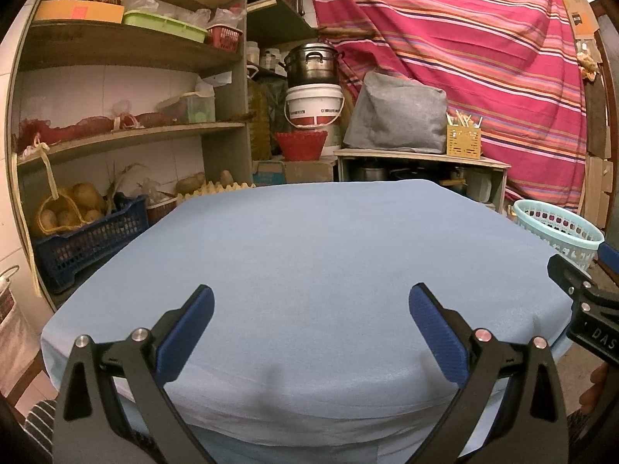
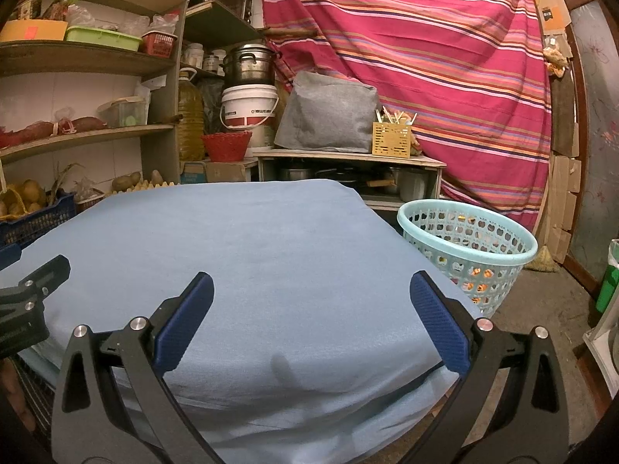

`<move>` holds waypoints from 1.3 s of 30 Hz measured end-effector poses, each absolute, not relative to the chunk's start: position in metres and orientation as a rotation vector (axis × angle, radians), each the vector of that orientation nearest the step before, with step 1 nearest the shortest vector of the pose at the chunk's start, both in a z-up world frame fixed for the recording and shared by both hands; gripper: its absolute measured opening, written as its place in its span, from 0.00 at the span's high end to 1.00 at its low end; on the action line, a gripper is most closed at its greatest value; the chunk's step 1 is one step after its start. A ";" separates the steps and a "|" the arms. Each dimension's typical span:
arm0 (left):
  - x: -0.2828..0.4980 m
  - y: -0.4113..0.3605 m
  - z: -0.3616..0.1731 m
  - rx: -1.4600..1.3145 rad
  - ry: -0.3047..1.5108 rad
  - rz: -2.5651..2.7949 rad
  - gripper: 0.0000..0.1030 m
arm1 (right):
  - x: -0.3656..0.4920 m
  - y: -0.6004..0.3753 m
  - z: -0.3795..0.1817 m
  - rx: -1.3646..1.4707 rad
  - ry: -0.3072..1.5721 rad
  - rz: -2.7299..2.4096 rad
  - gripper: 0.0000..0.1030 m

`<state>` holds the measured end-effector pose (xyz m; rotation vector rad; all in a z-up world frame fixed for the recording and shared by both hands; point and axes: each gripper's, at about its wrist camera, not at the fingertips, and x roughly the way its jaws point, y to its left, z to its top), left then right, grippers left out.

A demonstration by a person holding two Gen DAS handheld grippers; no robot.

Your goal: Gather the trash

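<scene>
A table covered with a light blue cloth [image 1: 309, 255] fills the middle of both views [image 2: 240, 255]; I see no trash on it. A light teal perforated basket [image 2: 468, 247] stands on the floor right of the table, with something orange showing through its holes; it also shows in the left wrist view [image 1: 557, 228]. My left gripper [image 1: 311, 305] is open and empty above the table's near edge. My right gripper [image 2: 311, 294] is open and empty above the near right part of the table. Each gripper's body shows at the edge of the other's view.
Wooden shelves [image 1: 127, 131] with boxes, baskets and potatoes stand at the left. A low shelf [image 2: 348, 158] with pots, a grey bag, a bucket and a yellow holder stands behind the table. A striped red cloth [image 2: 425, 58] hangs at the back right. A green object [image 2: 609, 282] stands far right.
</scene>
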<state>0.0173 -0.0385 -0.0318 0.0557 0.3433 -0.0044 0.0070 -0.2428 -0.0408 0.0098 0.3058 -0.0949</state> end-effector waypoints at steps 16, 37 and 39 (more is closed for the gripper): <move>0.018 -0.037 -0.031 0.057 0.342 -0.005 0.04 | 0.007 -0.246 -0.041 0.010 0.305 -0.096 0.04; 0.018 -0.037 -0.030 0.060 0.342 -0.004 0.04 | 0.008 -0.246 -0.043 0.009 0.311 -0.097 0.04; 0.018 -0.037 -0.031 0.060 0.343 -0.005 0.04 | 0.008 -0.246 -0.044 0.006 0.308 -0.099 0.04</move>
